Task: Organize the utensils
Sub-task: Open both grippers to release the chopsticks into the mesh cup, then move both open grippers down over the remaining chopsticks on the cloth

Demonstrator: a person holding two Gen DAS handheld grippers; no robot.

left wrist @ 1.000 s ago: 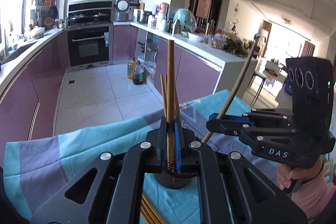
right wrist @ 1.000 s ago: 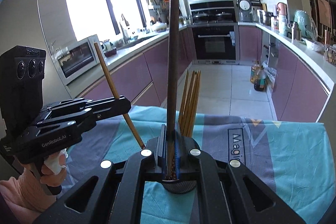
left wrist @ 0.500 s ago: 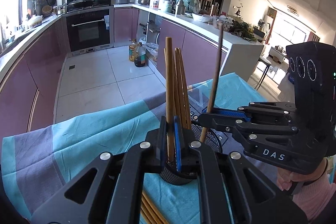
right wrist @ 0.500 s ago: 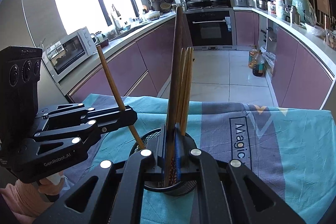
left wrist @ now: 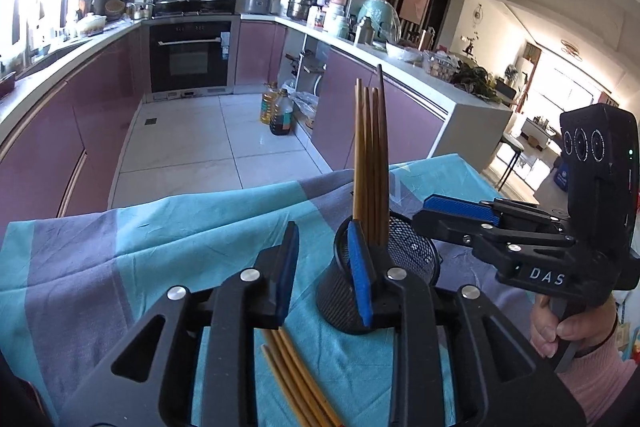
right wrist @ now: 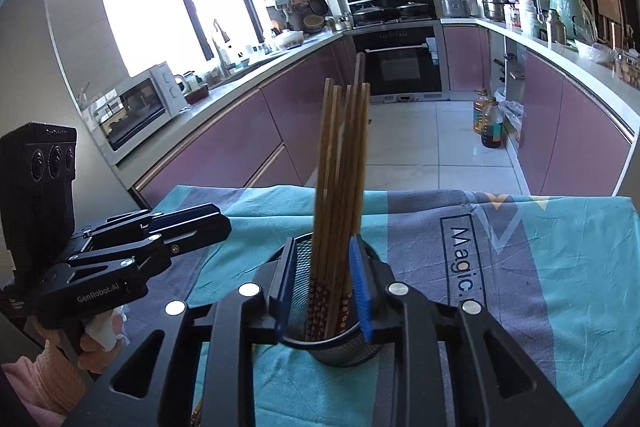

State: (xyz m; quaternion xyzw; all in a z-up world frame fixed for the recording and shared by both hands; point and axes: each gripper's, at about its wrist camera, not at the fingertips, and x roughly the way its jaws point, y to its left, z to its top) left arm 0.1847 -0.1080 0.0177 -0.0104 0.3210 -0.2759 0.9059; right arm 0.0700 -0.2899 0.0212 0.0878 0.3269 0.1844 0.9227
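A blue and grey patchwork cloth (left wrist: 168, 239) covers the table across the lower half of both views, with the purple kitchen cabinets behind it.

On the cloth, just right of centre in the left wrist view and at bottom centre in the right wrist view, stands a black mesh holder (left wrist: 412, 251). A bundle of wooden chopsticks (right wrist: 340, 179) stands upright in it, tips fanned a little.

The left tongs (left wrist: 324, 275) sit low at the bottom centre of their own view. Their jaws have just been opening and hold nothing; the right-hand blue pad overlaps the holder's near rim.

The right tongs (right wrist: 322, 291) have also just been opening. Their blue pads stand apart on either side of the standing chopsticks without pressing them.

More loose chopsticks (left wrist: 296, 379) lie flat on the cloth under the left tongs, at the bottom of the frame.
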